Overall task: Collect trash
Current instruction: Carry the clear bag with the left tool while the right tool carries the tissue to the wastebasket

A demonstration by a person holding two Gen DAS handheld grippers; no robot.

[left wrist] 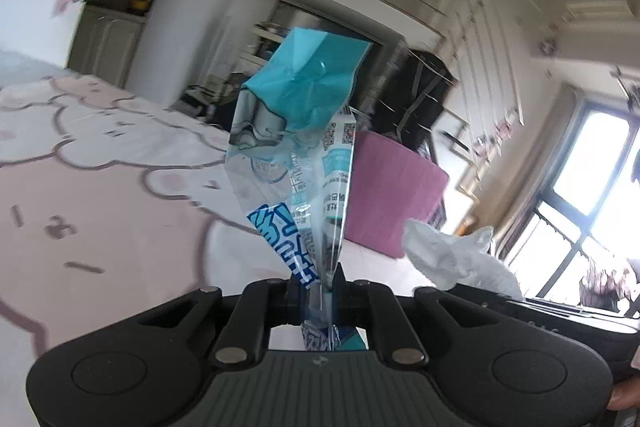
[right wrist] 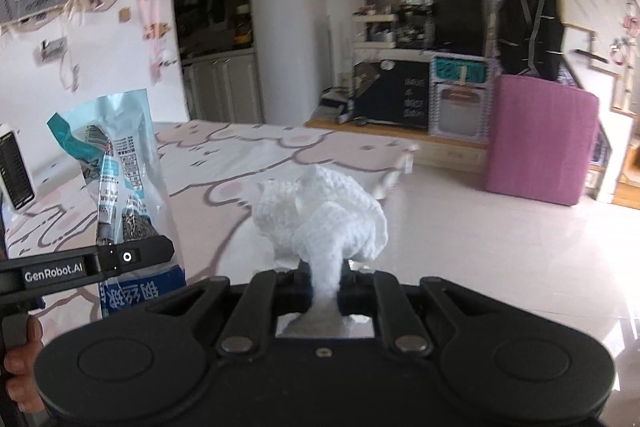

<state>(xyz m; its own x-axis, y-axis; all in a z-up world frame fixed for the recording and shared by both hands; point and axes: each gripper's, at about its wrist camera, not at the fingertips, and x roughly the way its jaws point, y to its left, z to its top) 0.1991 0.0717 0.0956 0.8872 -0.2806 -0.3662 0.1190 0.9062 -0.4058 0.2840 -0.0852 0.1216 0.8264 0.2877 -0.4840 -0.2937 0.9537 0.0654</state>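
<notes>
My left gripper (left wrist: 319, 287) is shut on a teal and clear plastic wrapper (left wrist: 298, 147) that stands up from the jaws, held above the table. The wrapper also shows at the left of the right wrist view (right wrist: 124, 179), with the left gripper (right wrist: 120, 259) beside it. My right gripper (right wrist: 325, 285) is shut on a crumpled white paper towel (right wrist: 320, 215), held in the air past the table's edge. The towel also shows at the right of the left wrist view (left wrist: 452, 255).
A table with a pink and white bear-print cloth (left wrist: 80, 187) lies below and to the left (right wrist: 240, 155). A pink upright block (right wrist: 536, 139) stands on the shiny floor to the right. Cabinets and a toy kitchen (right wrist: 420, 99) stand at the back.
</notes>
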